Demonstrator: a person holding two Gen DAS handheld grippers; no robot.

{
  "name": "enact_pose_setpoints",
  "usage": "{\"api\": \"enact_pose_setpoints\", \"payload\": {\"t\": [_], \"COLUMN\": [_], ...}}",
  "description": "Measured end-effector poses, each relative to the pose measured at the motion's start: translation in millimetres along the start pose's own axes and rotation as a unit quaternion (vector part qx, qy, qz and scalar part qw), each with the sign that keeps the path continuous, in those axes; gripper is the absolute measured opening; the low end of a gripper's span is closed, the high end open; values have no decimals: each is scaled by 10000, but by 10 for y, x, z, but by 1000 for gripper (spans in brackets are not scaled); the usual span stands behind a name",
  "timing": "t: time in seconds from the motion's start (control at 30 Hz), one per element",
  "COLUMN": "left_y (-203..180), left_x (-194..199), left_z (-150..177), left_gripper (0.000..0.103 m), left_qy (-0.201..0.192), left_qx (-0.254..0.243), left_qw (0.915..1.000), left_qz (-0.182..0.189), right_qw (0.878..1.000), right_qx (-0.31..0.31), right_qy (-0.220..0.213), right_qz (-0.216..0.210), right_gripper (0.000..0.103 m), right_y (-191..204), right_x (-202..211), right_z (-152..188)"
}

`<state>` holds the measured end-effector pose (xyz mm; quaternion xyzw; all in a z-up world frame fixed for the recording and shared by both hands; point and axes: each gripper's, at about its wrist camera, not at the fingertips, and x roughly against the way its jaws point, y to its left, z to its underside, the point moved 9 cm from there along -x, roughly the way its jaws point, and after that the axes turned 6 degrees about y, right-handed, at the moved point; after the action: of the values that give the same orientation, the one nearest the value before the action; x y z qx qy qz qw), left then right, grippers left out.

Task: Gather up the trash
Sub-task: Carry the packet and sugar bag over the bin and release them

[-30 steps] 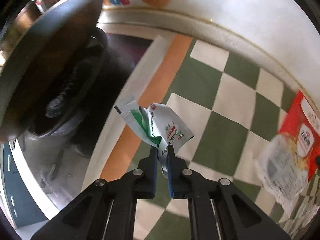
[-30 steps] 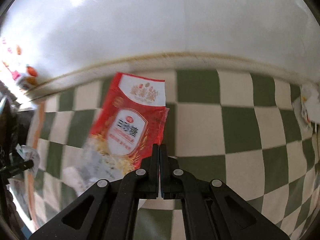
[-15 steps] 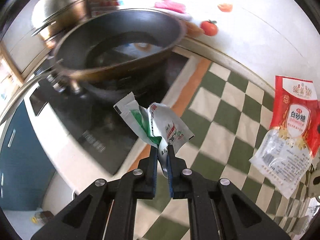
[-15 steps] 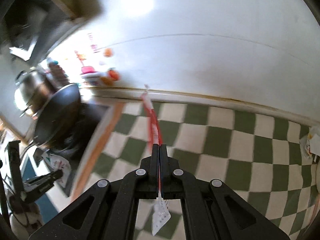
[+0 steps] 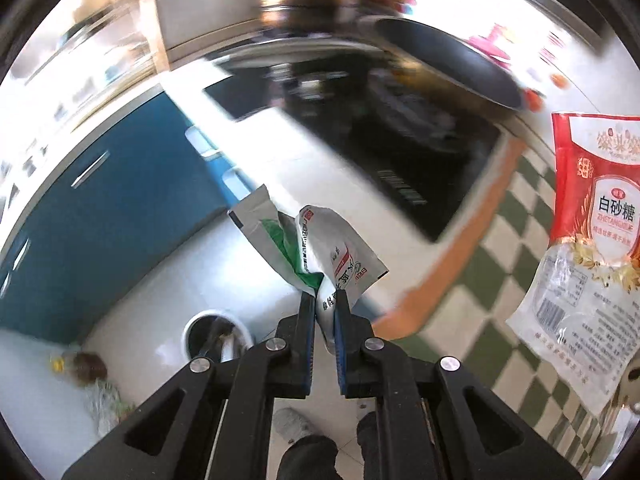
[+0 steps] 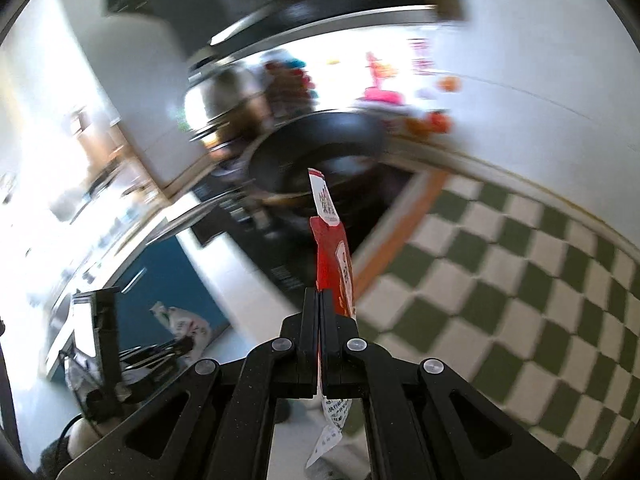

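At the bottom centre of the left wrist view, the left gripper [image 5: 325, 308] has its two black, blue-padded jaws clamped on one crumpled white-and-green foil sachet [image 5: 312, 248], which stands up from the fingertips into the middle of the frame. Below and left of it, on the pale floor, sits one round white-rimmed trash bin [image 5: 218, 336]. At the right edge hangs one red-and-clear plastic sugar bag [image 5: 592, 248] printed with Chinese characters, over the green-and-white checked cloth [image 5: 500, 320] with an orange border. Farther up, one black glass hob [image 5: 408, 148] carries one dark wok [image 5: 448, 64], blurred; a blue cabinet front [image 5: 104, 216] fills the left.

In the right wrist view, the right gripper [image 6: 321, 304] at bottom centre has its jaws pressed together on that sugar bag [image 6: 334, 248], seen edge-on, with its clear end hanging below the fingers. The left gripper [image 6: 176, 346] with its sachet [image 6: 182, 322] shows at lower left. Beyond are the wok [image 6: 316, 148] and one steel pot [image 6: 224, 104].
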<state>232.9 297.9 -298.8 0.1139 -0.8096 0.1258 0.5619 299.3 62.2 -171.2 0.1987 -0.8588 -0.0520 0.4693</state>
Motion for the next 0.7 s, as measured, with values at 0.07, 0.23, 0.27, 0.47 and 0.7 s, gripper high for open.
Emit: {"api": "enact_pose_setpoints", "payload": {"t": [0.07,0.23,0.27,0.47,0.7], "left_y": [405,1548,1724,2702,3449], "left_x": [13,-162,-232,-1024,-2517], "left_z": [117,512,589,1170,1877], "left_gripper": [6,6,6,6,6], "left_qy": [22,233,295,834,1410], "left_qx": [292,1139,1269,2043,2689], "left_qw": [9995,9927,9909,9734,9509], "left_qz": [-79,-306,-350,-610,-594], "right_qw": [9995,9940,9919,9773,9537], "right_qx": [189,621,716,960,887], "right_qy": [152,663,801,1679,2777], "right_qz": [-208,-608,-685,-865,-737], "right_gripper": [0,0,0,0,0], "right_y": [411,1310,1485,2238,2409], "right_x": [-146,-708,-908,-2391,-4347], "right_z": [124,469,572,1432,2748]}}
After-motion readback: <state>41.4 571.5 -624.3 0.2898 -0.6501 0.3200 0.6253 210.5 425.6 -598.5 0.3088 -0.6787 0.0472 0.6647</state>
